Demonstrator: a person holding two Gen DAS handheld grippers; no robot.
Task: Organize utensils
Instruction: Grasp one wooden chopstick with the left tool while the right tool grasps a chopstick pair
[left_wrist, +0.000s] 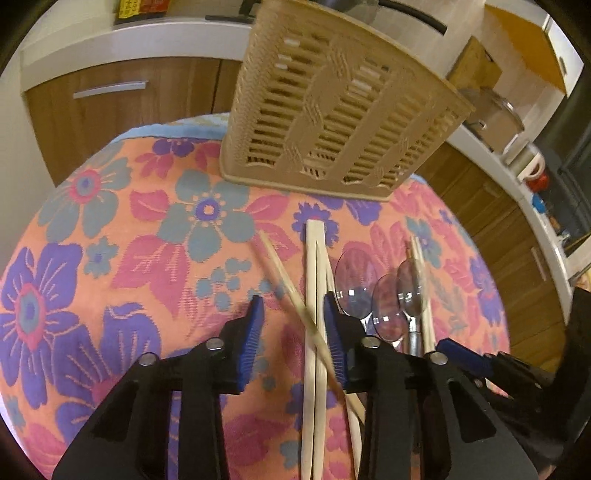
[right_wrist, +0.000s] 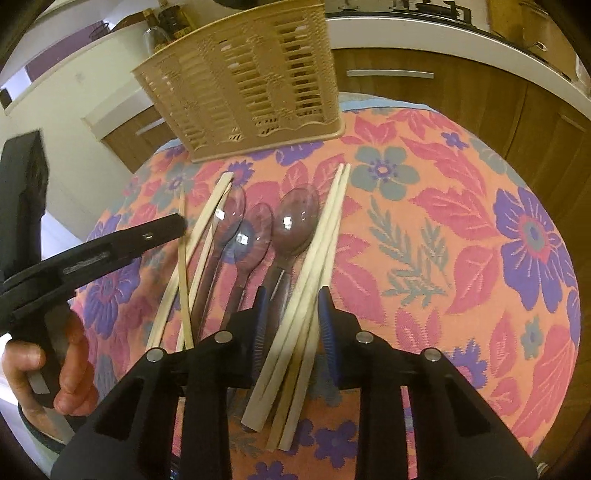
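On the floral cloth: every utensil lies flat in a loose row, just near of the basket.

Cloth: the flowered tablecloth (right_wrist: 461, 229) carries the lot.

Holder: the tan slotted utensil basket (left_wrist: 332, 110) stands upright at the far edge, well beyond all the far tips.

Left gripper (left_wrist: 295, 314): jaws open and holding nothing. A left pair of chopsticks (left_wrist: 314, 295) runs between the blue pads; a single stray chopstick (left_wrist: 284, 280) crosses the pair at a slant, far tip leaning left.

Right gripper (right_wrist: 290, 306): jaws parted and not closed on anything, straddling the right pair of chopsticks (right_wrist: 325, 229). Whether the pads touch the wood I cannot tell.

Middle of the row: three clear plastic spoons (right_wrist: 255, 229), bowls far, handles near, between the two pairs.

Long axis: both pairs and the spoons point near to far, roughly in line with the fingers, so the far ends aim at the basket.

Nearer hand: each gripper sits over its own pair; the spoons look closer to the right one.

Judgement: the next move is probably to close across a pair and swing it upright into the basket. On the left, the crossing stick could be pinched along with the pair or flicked aside.
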